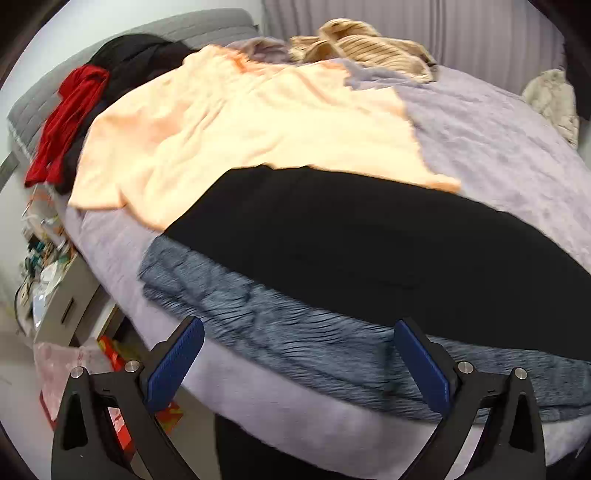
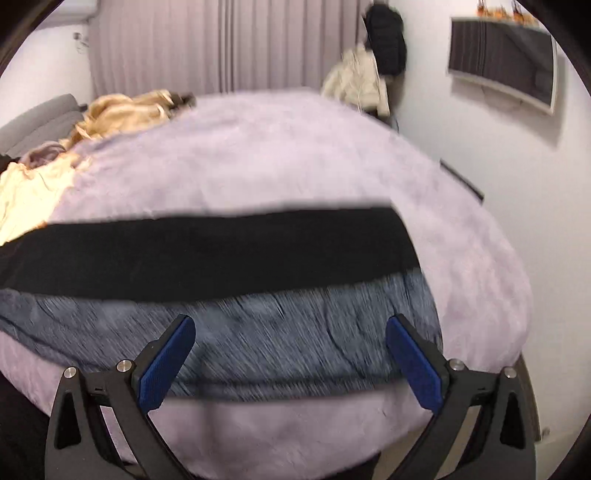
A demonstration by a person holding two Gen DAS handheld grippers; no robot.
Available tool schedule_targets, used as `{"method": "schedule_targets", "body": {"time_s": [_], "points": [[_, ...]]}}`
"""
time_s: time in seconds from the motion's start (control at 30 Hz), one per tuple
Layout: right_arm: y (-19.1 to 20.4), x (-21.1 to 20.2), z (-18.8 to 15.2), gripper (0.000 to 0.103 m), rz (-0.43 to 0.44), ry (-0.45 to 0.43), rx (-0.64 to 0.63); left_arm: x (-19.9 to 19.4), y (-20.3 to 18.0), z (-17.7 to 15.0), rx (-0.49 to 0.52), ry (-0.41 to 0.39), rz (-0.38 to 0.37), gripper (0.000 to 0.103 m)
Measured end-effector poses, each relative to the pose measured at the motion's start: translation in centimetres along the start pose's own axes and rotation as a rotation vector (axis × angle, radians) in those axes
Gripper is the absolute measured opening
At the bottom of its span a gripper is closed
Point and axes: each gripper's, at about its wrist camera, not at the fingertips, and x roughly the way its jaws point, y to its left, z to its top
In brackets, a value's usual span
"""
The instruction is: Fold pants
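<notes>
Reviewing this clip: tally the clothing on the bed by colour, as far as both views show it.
Black pants: 1
Blue-grey garment: 1
Peach top: 1
Red garment: 1
Black pile: 1
Tan striped garment: 1
Total: 6 visible; the piles may hide more.

We are in a home bedroom: a bed [image 2: 295, 155] under a lilac blanket, a grey padded headboard [image 1: 207, 27], closed curtains [image 2: 221, 44], a wall-mounted television [image 2: 502, 62] and a cluttered bedside cabinet [image 1: 62, 295].
</notes>
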Motion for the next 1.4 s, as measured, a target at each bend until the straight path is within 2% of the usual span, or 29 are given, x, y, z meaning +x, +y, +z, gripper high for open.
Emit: {"method": "schedule_targets", "body": {"time_s": [0.07, 0.13, 0.2, 0.3, 0.37, 0.43, 0.5, 0.57, 0.63, 0.7, 0.8, 0.93, 1.03, 1.07, 1.13, 1.17, 1.27, 1.4], "points": [[1.6, 0.6, 1.9, 0.103, 0.008, -0.059, -0.039, -0.8, -4.5, 0.5, 0.059, -0.041, -0.083, 0.103], [2.9, 3.1, 3.6, 0.103, -0.001, -0.01, -0.066, -0.6, -9.5, 0.7, 0.137, -0.05, -0.153, 0.103], [4.1, 5.7, 5.1, 0.103, 0.008, 0.051, -0.055, -0.1, -14.2, 1.0, 0.197, -0.053, -0.191, 0.103], [5.7, 8.0, 6.0, 0.103, 0.074, 0.119, -0.067, 0.7, -19.2, 1.7, 0.23, 0.002, -0.171, 0.103], [5.6, 9.0, 5.9, 0.103, 0.025, 0.139, -0.11, 1.1, -22.7, 1.7, 0.276, 0.02, -0.211, 0.103], [4.2, 9.9, 5.7, 0.103, -0.004, 0.157, -0.099, 1.9, -25.2, 0.9, 0.354, 0.025, -0.211, 0.103], [1.1, 10.1, 5.4, 0.103, -0.012, 0.171, -0.028, 3.0, -26.2, 0.4, 0.37, 0.033, -0.194, 0.103], [-1.1, 10.0, 5.1, 0.103, -0.04, 0.174, 0.003, 3.9, -25.6, 0.3, 0.309, 0.044, -0.226, 0.103], [-2.4, 9.8, 4.9, 0.103, 0.005, 0.163, 0.02, 4.1, -25.4, 0.2, 0.303, 0.035, -0.243, 0.103], [-2.4, 9.9, 4.9, 0.103, -0.011, 0.163, -0.002, 4.0, -25.7, 0.1, 0.316, 0.031, -0.23, 0.103], [-2.1, 8.8, 5.2, 0.103, -0.041, 0.15, -0.01, 3.1, -26.1, 0.5, 0.286, 0.065, -0.217, 0.103], [-2.3, 5.9, 4.5, 0.103, -0.049, 0.11, 0.005, 0.3, -27.9, -0.6, 0.263, 0.078, -0.358, 0.103], [-2.7, 4.0, 3.2, 0.103, -0.076, 0.1, 0.01, -1.1, -30.9, -2.8, 0.324, 0.084, -0.404, 0.103], [-3.0, 3.6, 2.8, 0.103, -0.081, 0.1, 0.014, -1.2, -32.0, -3.6, 0.352, 0.085, -0.399, 0.103], [-3.6, 2.9, 2.0, 0.103, -0.085, 0.106, 0.029, -0.5, -33.7, -5.1, 0.399, 0.096, -0.342, 0.103], [-4.1, 2.5, 1.4, 0.103, -0.088, 0.115, 0.036, -0.4, -33.8, -5.5, 0.402, 0.064, -0.33, 0.103], [-5.6, 1.4, -0.2, 0.103, -0.075, 0.128, 0.045, -0.6, -33.4, -5.9, 0.409, 0.031, -0.348, 0.103], [-7.8, 0.5, -2.3, 0.103, -0.045, 0.165, 0.079, -1.4, -32.9, -5.3, 0.371, 0.066, -0.399, 0.103]]}}
